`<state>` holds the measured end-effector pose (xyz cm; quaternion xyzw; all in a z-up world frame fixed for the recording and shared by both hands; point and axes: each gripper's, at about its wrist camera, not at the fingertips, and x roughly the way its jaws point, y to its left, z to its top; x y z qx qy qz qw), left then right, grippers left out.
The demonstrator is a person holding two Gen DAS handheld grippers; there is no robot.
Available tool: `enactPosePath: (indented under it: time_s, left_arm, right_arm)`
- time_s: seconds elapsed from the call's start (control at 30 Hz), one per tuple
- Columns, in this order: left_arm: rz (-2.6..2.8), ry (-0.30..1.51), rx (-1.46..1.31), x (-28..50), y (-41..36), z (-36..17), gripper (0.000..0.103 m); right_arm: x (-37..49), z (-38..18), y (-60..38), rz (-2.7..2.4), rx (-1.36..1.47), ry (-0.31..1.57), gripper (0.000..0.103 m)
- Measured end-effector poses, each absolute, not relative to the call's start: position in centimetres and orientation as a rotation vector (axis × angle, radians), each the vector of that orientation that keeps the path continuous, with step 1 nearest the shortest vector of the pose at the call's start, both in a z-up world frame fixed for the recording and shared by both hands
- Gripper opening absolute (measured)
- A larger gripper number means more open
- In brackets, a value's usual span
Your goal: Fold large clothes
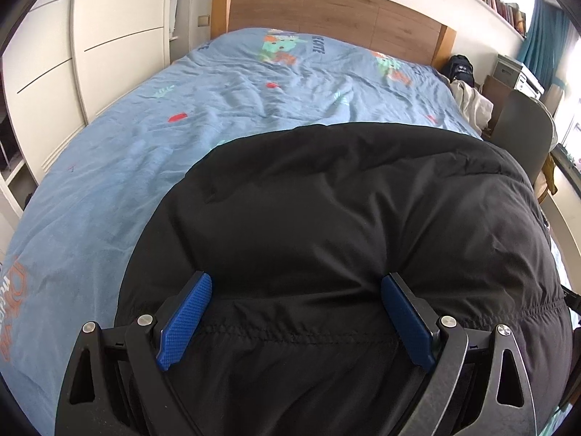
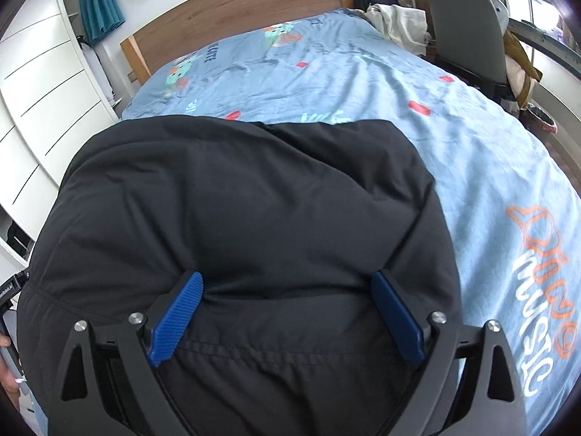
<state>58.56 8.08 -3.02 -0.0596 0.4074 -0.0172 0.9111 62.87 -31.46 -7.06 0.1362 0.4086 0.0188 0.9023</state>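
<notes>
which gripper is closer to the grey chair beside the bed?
Right, as far as these views show. The right gripper sits over the black jacket on the side toward the grey chair. The left gripper is over the jacket's other side, toward the white wardrobe.

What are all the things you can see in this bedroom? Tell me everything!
jacket: one, black and puffy, lying on the near part of the bed
bedcover: one, light blue with cartoon prints, spread over the bed
headboard: one, brown wood, at the far end
wardrobe: one, white, on the left side
chair: one, grey, on the right side
curtain: teal, by the back wall
left gripper: blue pads, open over the jacket
right gripper: blue pads, open over the jacket
</notes>
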Motion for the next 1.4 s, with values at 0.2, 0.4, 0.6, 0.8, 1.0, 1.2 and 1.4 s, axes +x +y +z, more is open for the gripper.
enactPosePath:
  time_s: [0.2,0.4,0.6,0.8,1.0,1.2,1.4]
  left_arm:
    - [-0.029,0.824,-0.119,57.9,8.1,-3.2,0.094]
    - [-0.022,0.820,-0.102,57.6,8.0,-3.4,0.094]
    - [-0.006,0.812,-0.091,57.4,7.8,-3.6,0.094]
    - [0.007,0.808,-0.078,57.4,7.8,-3.7,0.094]
    - [0.018,0.813,-0.074,57.3,7.8,-3.6,0.094]
    - [0.000,0.854,-0.151,56.4,9.9,-3.0,0.098]
    - [0.024,0.848,-0.206,54.3,12.6,-1.5,0.098]
  right_arm:
    - [62.5,-7.6,-32.2,0.032,0.302,0.849,0.095]
    - [61.9,-7.9,-32.9,0.026,0.326,0.852,0.096]
    - [61.2,-8.4,-33.8,0.016,0.339,0.859,0.096]
    - [60.4,-9.0,-35.0,0.004,0.355,0.864,0.097]
    - [59.5,-9.2,-35.7,-0.010,0.368,0.871,0.098]
    - [58.1,-8.1,-36.0,-0.034,0.322,0.877,0.099]
    - [55.7,-6.3,-36.3,-0.040,0.267,0.877,0.099]
